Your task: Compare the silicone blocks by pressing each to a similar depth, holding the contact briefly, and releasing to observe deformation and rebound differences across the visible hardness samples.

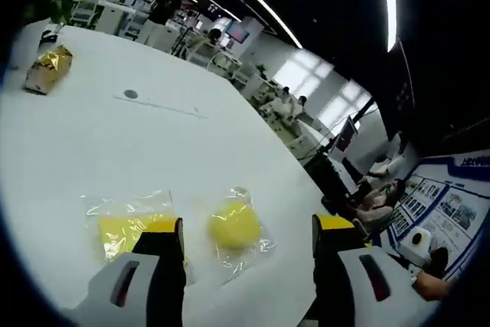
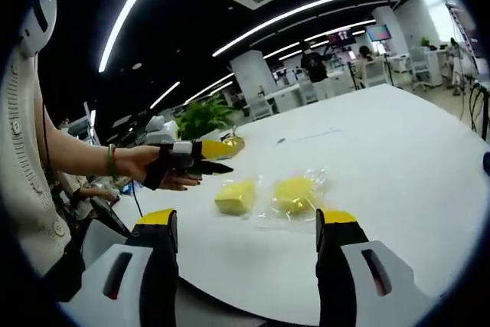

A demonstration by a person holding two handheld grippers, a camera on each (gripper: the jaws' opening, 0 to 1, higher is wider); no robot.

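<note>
Yellow silicone blocks (image 2: pixel 264 194) — two, white table (image 2: pixel 398 151)

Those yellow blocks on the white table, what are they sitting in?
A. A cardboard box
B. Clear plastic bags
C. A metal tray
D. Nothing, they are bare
B: both the square block and the round block lie inside crinkled clear bags on the table.
</note>
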